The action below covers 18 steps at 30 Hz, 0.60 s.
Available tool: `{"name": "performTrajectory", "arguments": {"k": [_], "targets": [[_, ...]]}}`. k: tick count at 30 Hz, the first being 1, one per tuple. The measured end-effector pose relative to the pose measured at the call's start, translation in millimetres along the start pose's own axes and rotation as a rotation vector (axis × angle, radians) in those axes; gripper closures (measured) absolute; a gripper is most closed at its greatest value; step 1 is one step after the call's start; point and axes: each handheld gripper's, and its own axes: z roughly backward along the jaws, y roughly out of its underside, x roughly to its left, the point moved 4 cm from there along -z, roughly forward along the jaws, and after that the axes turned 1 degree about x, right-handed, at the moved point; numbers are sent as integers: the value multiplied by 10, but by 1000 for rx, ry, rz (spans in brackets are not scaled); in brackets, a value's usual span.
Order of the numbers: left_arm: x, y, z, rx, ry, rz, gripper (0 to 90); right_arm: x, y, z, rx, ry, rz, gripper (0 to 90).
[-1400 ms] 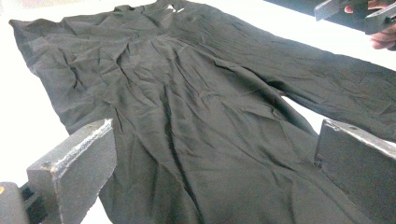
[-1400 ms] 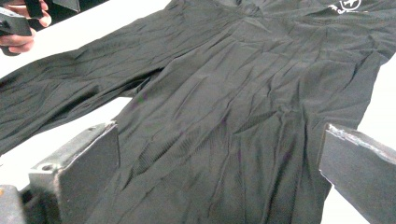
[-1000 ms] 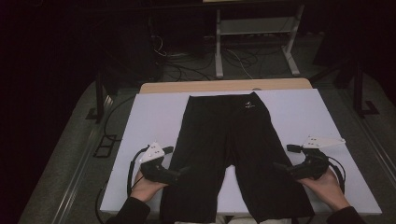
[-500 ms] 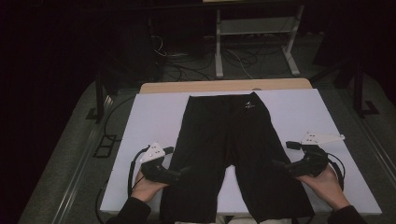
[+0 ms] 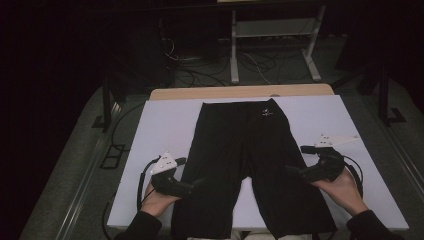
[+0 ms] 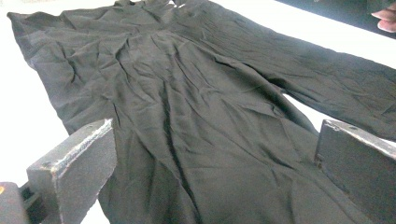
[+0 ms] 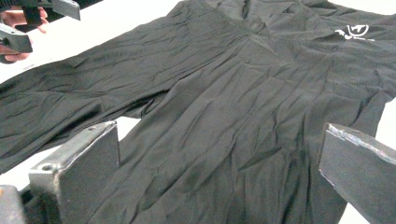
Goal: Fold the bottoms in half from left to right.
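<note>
Black shorts (image 5: pixel 247 165) lie flat in the middle of the high view, on a white table (image 5: pixel 155 135), waistband toward the top of the frame, two legs running down to the bottom edge. A small white logo (image 5: pixel 266 113) sits near the waistband, right of centre. A white gap of table shows between the legs low in the frame.

Left gripper (image 5: pixel 192 185) is at lower left of the high view, held by the person's left hand (image 5: pixel 157 200), jaws pointing right at the outer edge of the left leg. Tips look to be at or just over the hem edge, hard to tell if touching. In the left gripper view the two black jaws stand wide apart at the bottom corners, nothing between them but the shorts (image 6: pixel 196 116) spread beyond; cloth wrinkled.

Right gripper (image 5: pixel 295 172) is at lower right of the high view, in the right hand (image 5: pixel 342 187), jaws pointing left at the outer edge of the right leg. In the right gripper view the jaws are also spread wide, gripping nothing, shorts (image 7: pixel 224 102) ahead, logo (image 7: pixel 352 31) upper right, the left gripper (image 7: pixel 28 18) at upper left.

A wooden strip (image 5: pixel 240 92) borders the table's far edge. Cables (image 5: pixel 200 65) and a metal stand (image 5: pixel 272 45) sit on the dark floor at the top of the frame.
</note>
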Motion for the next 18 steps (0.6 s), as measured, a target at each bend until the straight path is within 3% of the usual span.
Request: {"name": "performTrajectory", "arguments": {"k": [18], "targets": [[-6,-1,-3,0,2,-3,0,7,-296,-152,15,-16,32,0]]}}
